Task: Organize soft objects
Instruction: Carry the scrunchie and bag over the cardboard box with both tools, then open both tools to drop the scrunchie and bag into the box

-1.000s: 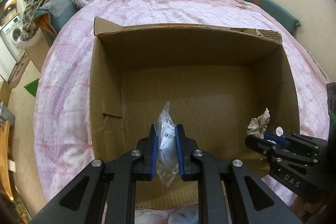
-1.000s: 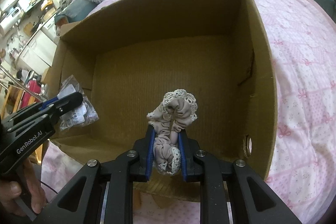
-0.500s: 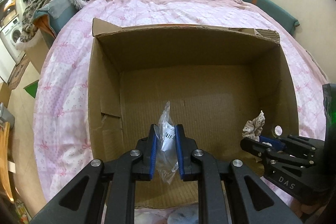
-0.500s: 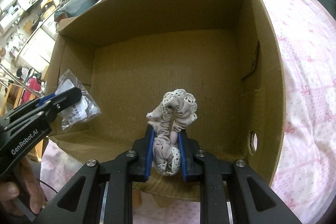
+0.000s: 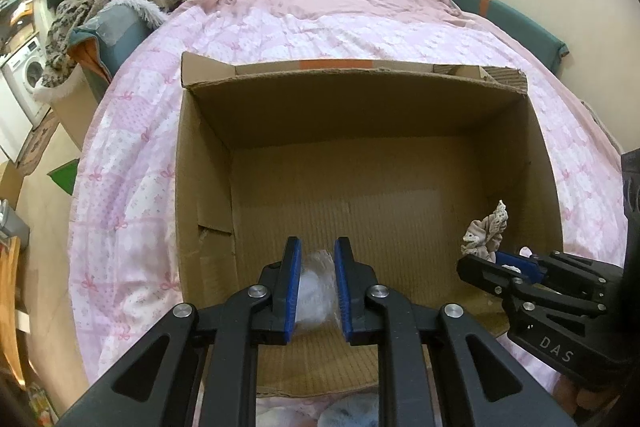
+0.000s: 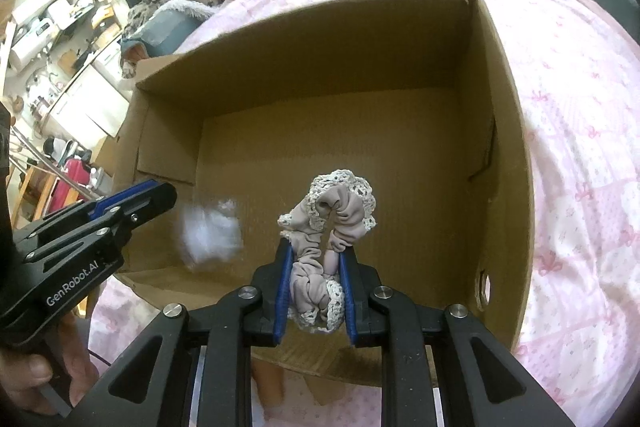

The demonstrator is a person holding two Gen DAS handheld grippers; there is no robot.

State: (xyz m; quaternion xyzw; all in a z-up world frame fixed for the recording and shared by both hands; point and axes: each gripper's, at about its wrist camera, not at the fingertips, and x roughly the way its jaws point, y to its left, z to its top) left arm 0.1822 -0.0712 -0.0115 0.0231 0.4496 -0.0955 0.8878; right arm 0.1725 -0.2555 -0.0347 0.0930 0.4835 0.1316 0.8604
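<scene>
Left gripper (image 5: 314, 281) fingers spread; plastic packet (image 6: 210, 233) dropping into cardboard box (image 5: 400, 107). Right gripper (image 6: 314, 289) pinches scrunchie (image 6: 330, 217); release next.

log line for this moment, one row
left tool: open, over box | plastic packet: blurred, apparently dropping into cardboard box | right tool: shut on lace-trimmed scrunchie, above box

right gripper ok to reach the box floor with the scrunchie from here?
Probably yes. The right gripper, shut on the scrunchie, sits over the open-topped cardboard box; the floor ahead looks bare, and the blurred plastic packet lies off left.
</scene>
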